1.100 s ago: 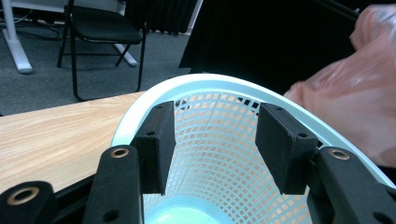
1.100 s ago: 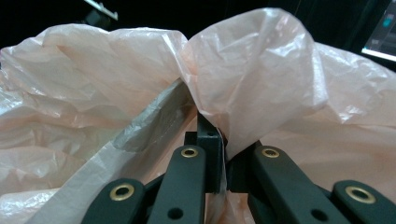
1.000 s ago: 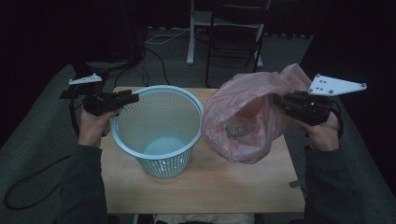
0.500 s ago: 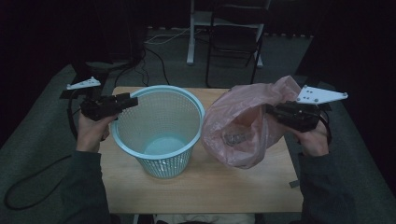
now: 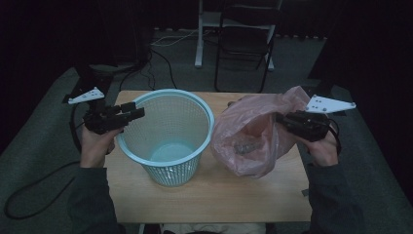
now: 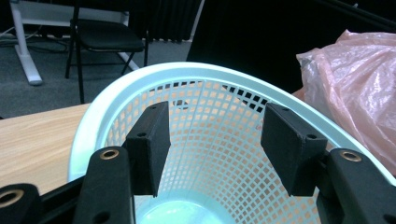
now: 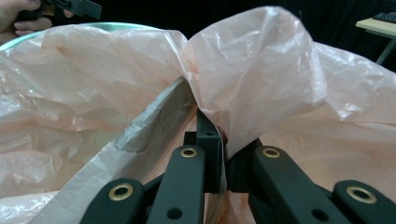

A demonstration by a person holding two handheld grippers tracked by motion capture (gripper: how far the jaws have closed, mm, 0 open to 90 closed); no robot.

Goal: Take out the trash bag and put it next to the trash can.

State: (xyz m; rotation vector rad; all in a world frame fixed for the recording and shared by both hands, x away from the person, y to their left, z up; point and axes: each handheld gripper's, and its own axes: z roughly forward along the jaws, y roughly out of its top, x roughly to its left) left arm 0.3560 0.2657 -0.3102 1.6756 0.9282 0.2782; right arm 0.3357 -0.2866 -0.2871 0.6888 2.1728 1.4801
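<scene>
A light blue mesh basket [image 5: 170,171] stands upright on the wooden table [image 5: 209,200], left of centre. My left gripper [image 5: 134,113] hovers at the basket's left rim and points right. Its jaws have just been opening and stand wide apart, with nothing pressed between the pads [image 6: 150,140]; the basket's inside wall [image 6: 215,140] shows through the gap. A crumpled pink plastic bag [image 5: 246,129] rests on the table to the basket's right, with something dark inside. My right gripper [image 5: 282,120] is shut on a fold of the bag [image 7: 252,70] at its upper right edge.
A black chair [image 5: 243,44] and a white desk leg [image 5: 199,34] stand on the grey floor beyond the table's far edge, with cables [image 5: 160,53] trailing there. The table's near half, in front of basket and bag, is bare wood.
My right gripper has come down with the pink bag, which now sits lower and slumped on the table. The left gripper's jaws have spread and it has shifted slightly by the basket's rim.
</scene>
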